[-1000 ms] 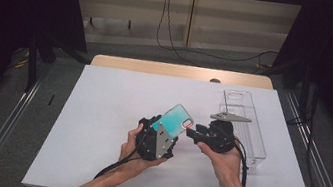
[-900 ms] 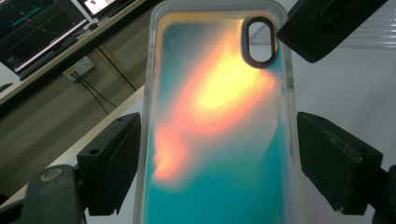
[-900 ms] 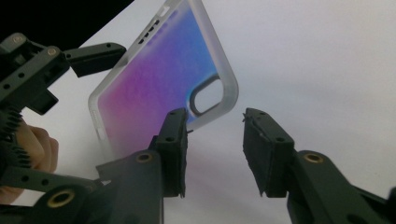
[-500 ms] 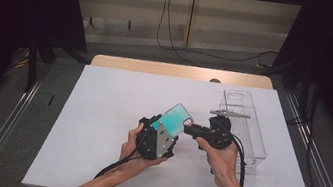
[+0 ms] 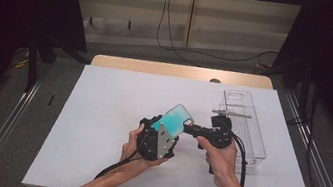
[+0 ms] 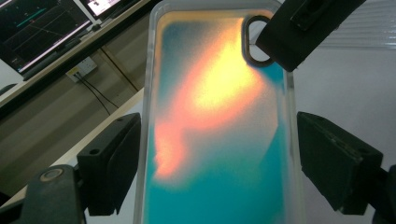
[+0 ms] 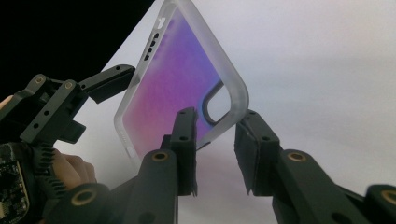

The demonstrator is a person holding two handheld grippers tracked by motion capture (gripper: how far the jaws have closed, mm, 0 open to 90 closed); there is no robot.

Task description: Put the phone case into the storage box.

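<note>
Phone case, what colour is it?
The phone case is teal with an orange-yellow glow and a frosted clear rim, best in the left gripper view.

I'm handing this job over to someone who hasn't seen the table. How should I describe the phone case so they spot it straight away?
On the white table sheet, look near the front middle, between the person's two hands. The phone case is held tilted up there, gripped by the left tongs. It is teal with a frosted rim, unlike the clear plastic tray to its right.

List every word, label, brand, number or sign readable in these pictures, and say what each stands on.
None can be read.
Phone case: no print or logo on it, just a teal and orange colour wash.
Monitors in the left gripper view: lines and figures, too small and blurred to read.
Circuit board in the right gripper view: markings too small to read.
</note>
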